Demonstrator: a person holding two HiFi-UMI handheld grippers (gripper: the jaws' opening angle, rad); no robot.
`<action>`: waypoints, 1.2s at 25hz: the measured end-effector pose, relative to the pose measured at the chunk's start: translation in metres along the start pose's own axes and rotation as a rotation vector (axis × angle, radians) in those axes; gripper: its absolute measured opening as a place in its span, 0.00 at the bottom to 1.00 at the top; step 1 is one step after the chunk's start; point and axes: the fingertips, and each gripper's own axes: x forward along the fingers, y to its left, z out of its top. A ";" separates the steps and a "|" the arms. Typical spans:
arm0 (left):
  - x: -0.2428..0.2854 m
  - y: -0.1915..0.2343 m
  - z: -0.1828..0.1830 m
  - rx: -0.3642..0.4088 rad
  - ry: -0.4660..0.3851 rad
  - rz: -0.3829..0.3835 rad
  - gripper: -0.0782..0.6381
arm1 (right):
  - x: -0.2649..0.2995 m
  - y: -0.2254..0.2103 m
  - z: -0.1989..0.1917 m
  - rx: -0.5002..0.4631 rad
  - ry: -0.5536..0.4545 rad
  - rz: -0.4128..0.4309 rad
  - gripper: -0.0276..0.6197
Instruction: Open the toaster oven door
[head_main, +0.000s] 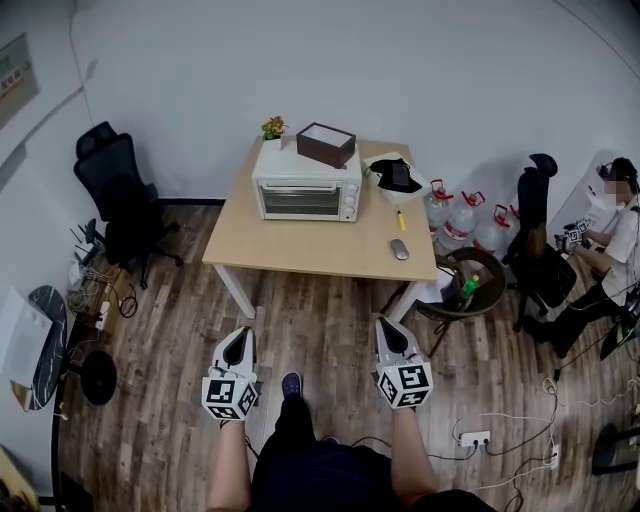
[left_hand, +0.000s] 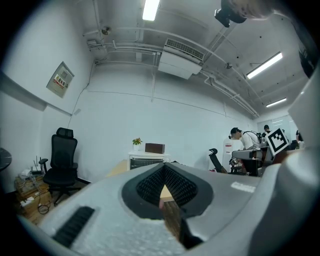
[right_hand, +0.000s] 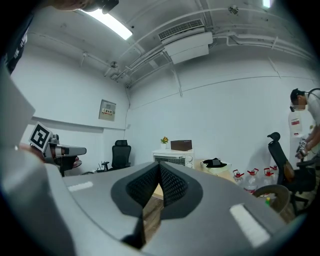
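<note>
The toaster oven sits shut on the table, upper middle. The left gripper and right gripper hang far below it, jaws together, empty.

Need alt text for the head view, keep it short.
A person stands back from a wooden table, holding the left gripper and right gripper low, both shut and empty. A white toaster oven, door closed, sits at the table's far edge.

An office-like workroom: white walls, plank floor, a black office chair at far left, a plain wooden table, water jugs right of it, a ceiling strip light, an air-conditioning unit.
</note>
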 end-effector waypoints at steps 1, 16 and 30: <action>0.001 0.001 -0.001 -0.001 0.001 0.000 0.11 | 0.001 0.000 0.000 -0.002 0.000 0.000 0.06; 0.046 0.027 -0.005 -0.001 -0.033 0.010 0.11 | 0.044 -0.025 -0.004 0.017 0.013 -0.019 0.06; 0.115 0.085 0.002 -0.016 0.004 0.026 0.11 | 0.141 -0.039 0.001 0.022 0.042 0.004 0.06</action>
